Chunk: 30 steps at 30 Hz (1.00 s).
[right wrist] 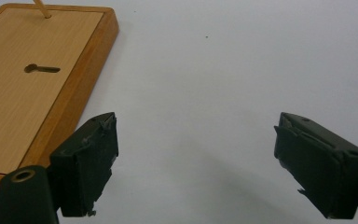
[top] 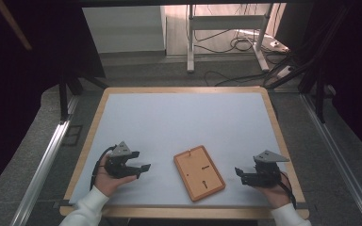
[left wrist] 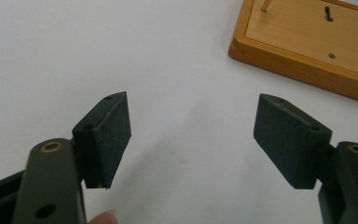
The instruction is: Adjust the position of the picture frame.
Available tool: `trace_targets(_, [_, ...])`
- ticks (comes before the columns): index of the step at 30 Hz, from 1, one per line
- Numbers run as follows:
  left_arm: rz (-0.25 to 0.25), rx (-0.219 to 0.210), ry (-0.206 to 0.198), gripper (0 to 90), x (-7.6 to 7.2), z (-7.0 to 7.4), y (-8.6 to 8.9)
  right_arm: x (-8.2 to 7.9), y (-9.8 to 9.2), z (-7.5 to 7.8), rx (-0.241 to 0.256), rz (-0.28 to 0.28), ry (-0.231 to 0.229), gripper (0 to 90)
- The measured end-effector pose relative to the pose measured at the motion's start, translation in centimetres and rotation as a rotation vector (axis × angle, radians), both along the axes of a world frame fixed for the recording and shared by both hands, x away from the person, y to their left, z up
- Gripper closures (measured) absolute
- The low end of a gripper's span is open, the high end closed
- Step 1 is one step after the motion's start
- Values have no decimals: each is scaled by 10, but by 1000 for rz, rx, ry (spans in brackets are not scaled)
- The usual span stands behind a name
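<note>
A wooden picture frame [top: 199, 172] lies face down on the white table top, its back panel with keyhole slots facing up. My left gripper [top: 143, 170] rests to the left of it, held in a hand, jaws wide apart and pointing right with nothing between them. My right gripper [top: 239, 174] sits to the right of the frame, also open and pointing left. In the left gripper view the frame's corner [left wrist: 307, 42] lies ahead at upper right of my left gripper [left wrist: 193, 140]. In the right gripper view the frame [right wrist: 32, 79] lies at the left, beside my right gripper [right wrist: 196, 158].
The white table top [top: 184, 117] has a wooden rim. A metal stand [top: 226, 28] and loose cables [top: 245, 44] are on the floor beyond the far edge. Dark curtains hang at both sides.
</note>
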<state>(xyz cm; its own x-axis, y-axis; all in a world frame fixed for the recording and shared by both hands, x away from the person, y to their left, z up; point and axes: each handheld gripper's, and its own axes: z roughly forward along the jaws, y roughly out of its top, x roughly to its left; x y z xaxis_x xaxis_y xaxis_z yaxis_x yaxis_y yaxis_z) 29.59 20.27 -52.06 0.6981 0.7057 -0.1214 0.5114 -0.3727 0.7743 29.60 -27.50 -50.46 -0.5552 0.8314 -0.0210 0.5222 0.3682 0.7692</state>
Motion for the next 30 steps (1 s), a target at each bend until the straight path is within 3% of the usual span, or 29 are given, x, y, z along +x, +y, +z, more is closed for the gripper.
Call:
trace_targets(14, [22,36,-26,269,1,0,-5,-1,-6,-4,-6,30,10,144])
trace_targets(26, [-14,39,-37,282,-4,4,-6,-9,4,-1,-27,17,-9,152])
trace_targets(30, [3,29,-28,295,-3,6,-3,-10,4,-1,-28,17,-15,155])
